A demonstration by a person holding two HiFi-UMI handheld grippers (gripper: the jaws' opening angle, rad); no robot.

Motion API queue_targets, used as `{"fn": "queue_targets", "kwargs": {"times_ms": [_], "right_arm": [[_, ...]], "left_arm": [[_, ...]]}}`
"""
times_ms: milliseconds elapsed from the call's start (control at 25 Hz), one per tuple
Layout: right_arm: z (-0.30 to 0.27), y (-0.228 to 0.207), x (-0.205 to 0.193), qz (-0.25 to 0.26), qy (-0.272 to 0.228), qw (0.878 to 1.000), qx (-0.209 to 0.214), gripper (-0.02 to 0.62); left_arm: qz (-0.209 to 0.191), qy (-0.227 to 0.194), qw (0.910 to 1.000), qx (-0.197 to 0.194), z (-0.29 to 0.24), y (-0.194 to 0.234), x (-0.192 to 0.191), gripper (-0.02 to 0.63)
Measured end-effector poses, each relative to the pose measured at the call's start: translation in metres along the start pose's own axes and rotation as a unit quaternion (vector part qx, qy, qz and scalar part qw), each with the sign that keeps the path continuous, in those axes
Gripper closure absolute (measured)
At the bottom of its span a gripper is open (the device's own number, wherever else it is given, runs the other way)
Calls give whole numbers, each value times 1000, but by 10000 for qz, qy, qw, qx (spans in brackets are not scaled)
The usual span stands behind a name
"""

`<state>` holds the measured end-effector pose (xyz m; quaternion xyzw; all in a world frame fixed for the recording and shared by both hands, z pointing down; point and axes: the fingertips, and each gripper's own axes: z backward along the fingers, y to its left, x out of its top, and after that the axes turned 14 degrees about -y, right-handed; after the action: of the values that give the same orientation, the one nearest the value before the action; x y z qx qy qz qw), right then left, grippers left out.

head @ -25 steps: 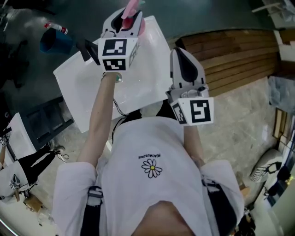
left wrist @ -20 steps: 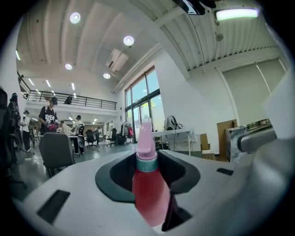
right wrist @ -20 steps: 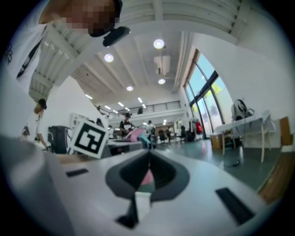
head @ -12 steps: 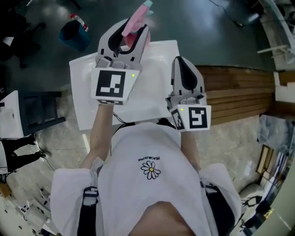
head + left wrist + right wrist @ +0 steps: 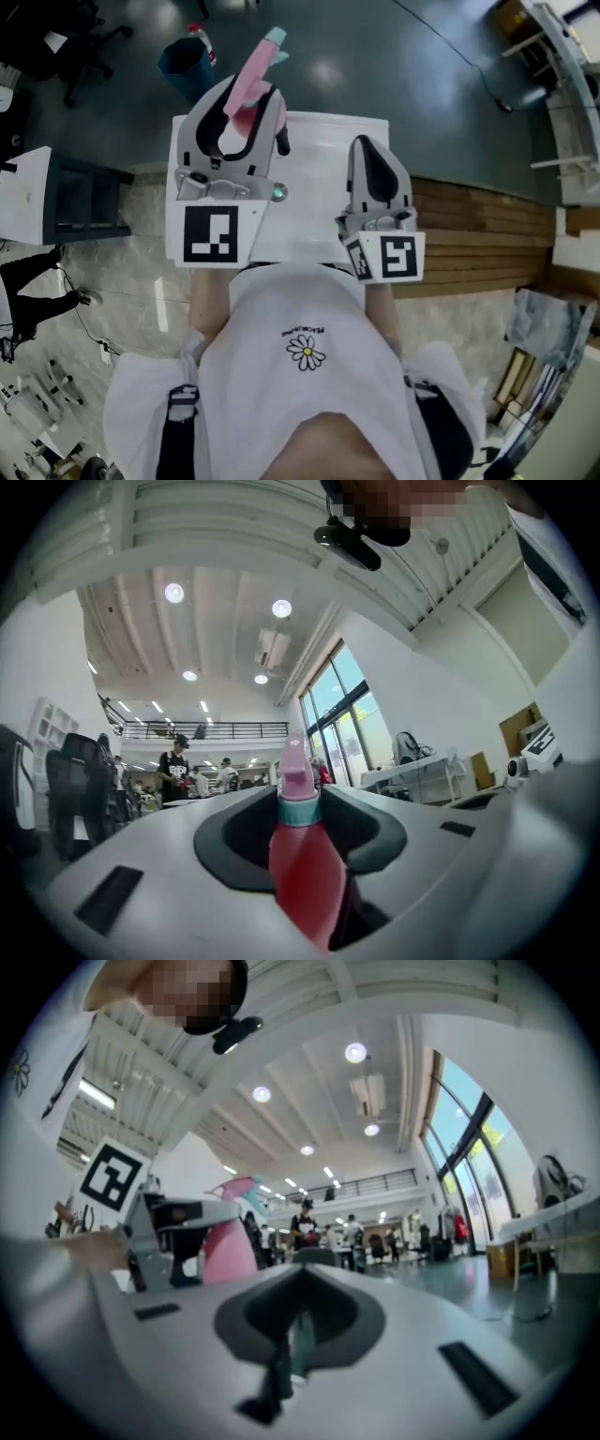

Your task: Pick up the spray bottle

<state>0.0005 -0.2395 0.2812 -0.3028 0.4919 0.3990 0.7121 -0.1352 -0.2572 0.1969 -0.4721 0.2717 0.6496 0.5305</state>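
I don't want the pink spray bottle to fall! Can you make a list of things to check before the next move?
1. The pink spray bottle sits between the left tongs, which are closed on its body: ok.
2. The bottle is up off the white table: looks ok, held above it.
3. The right tongs are empty, jaws together: ok.
4. The right tongs stay beside the bottle without touching it: ok.
5. The grip is tight enough that the bottle will not slip: cannot tell.
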Motion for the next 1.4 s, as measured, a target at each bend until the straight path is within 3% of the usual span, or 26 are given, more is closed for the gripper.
{"fn": "queue_targets", "kwargs": {"times_ms": [280,640,920,1400], "right_arm": [[-14,29,-10,-113,19,9991,413,566],[-23,59,-18,-166,53,9962,858,566],[-24,68,-20,-120,134,9956,918,566],[-17,60,-11,-15,74,9975,697,566]], "left_arm": [[-469,-57,9963,725,47,40,11,448],[-398,-89,9928,1124,80,55,14,449],[-418,122,9910,1266,90,64,3,449],[-398,111,9944,971,85,50,0,449]]}}
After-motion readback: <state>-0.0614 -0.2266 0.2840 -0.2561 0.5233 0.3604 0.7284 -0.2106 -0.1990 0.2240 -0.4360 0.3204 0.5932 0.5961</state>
